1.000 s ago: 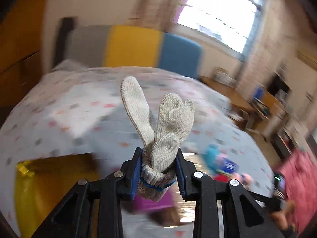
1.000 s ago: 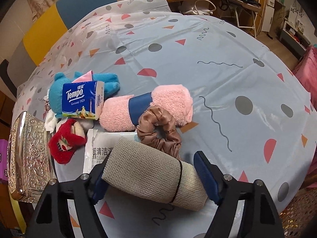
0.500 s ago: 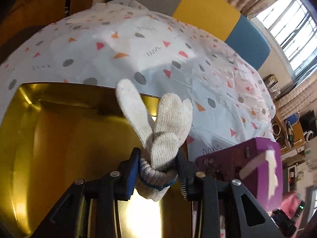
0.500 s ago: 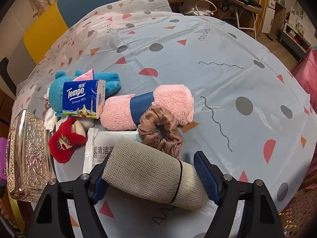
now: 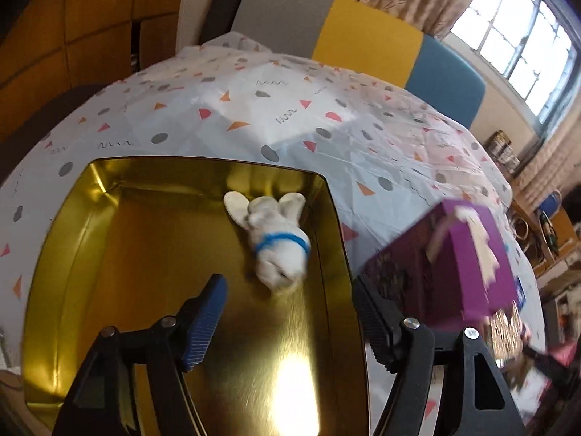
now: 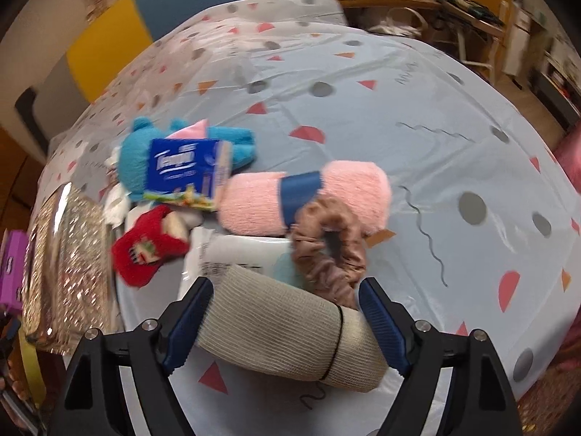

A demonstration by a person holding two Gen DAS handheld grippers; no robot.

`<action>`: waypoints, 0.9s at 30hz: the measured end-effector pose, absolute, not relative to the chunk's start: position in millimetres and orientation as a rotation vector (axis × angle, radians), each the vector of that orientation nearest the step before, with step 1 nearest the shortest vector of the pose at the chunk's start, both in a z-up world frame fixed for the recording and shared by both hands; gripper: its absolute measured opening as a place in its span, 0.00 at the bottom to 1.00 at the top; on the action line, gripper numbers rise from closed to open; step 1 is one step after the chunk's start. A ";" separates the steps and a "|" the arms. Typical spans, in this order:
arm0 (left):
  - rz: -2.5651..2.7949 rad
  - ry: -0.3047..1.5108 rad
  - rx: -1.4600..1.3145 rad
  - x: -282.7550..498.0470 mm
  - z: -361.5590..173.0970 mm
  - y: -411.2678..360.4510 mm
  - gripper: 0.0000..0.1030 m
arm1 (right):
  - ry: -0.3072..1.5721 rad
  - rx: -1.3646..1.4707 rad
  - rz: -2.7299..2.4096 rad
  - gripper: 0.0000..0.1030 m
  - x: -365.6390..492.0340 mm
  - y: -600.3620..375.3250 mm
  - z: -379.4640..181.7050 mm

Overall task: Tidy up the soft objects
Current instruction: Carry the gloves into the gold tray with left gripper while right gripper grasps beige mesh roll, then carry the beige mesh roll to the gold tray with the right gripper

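A white knitted glove with a blue cuff band [image 5: 277, 243] lies inside the open gold tin [image 5: 109, 239], near its far right side. My left gripper [image 5: 290, 318] is open above the tin, empty, just short of the glove. My right gripper [image 6: 287, 316] is open with its jaws on either side of a beige rolled cloth [image 6: 290, 334] that lies on the table. Behind it lie a brown scrunchie [image 6: 328, 250], a pink rolled towel with a blue band [image 6: 305, 196], a blue plush [image 6: 138, 156], a Tempo tissue pack [image 6: 185, 167] and a red plush [image 6: 145, 250].
A purple box [image 5: 446, 258] stands right of the gold tin. A patterned tin lid [image 6: 69, 261] lies at the left in the right wrist view. A white wipes pack [image 6: 236, 254] lies under the soft things. A patterned tablecloth [image 6: 417, 116] covers the table.
My left gripper has opened and let go of the glove, which now lies in the gold tin. My right gripper has stayed open around the beige roll, with a small shift of view.
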State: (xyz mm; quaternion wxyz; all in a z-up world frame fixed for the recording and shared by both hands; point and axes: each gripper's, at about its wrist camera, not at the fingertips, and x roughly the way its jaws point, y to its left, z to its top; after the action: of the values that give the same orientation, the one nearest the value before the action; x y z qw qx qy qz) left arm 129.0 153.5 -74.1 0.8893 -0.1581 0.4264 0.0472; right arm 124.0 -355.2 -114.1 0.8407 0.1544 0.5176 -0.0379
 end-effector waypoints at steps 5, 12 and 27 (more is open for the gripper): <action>0.067 0.880 -0.313 99.1 -73.2 150.8 0.71 | 1.120 0.056 0.075 0.85 130.3 -337.6 -87.3; 0.053 0.884 -0.331 72.8 -73.2 148.8 0.71 | 1.268 -0.387 0.219 0.85 120.2 -310.3 -105.5; 0.066 0.882 -0.283 49.6 -74.3 144.7 0.71 | 1.268 -0.442 0.144 0.35 100.9 -306.9 -109.3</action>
State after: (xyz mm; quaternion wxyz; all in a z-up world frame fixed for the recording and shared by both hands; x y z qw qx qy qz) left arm 49.6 144.7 -74.3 0.8942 -0.1363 0.4251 0.0320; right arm 100.9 -306.9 -109.3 0.7806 -0.2045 0.5868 0.0668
